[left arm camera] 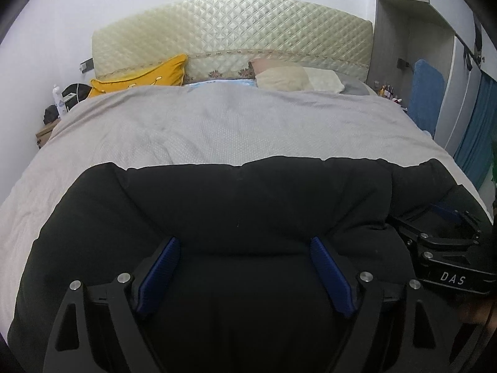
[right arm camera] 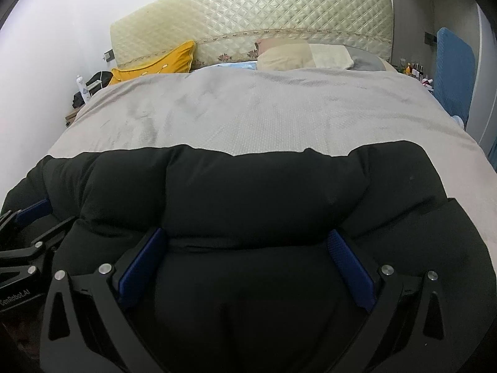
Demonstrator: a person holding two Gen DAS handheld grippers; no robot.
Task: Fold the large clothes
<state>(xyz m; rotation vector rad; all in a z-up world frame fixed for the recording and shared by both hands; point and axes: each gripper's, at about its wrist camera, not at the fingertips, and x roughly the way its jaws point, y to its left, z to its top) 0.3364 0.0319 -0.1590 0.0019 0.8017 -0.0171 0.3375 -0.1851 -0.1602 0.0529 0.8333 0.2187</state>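
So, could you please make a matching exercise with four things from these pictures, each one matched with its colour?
Things:
1. puffy padded jacket
2. quilted headboard
3. square cushion
4. flat bed cover

Colours:
A. yellow
B. light grey
C. black
D. pale cream

Pairs: 1-C, 2-D, 3-A, 4-B
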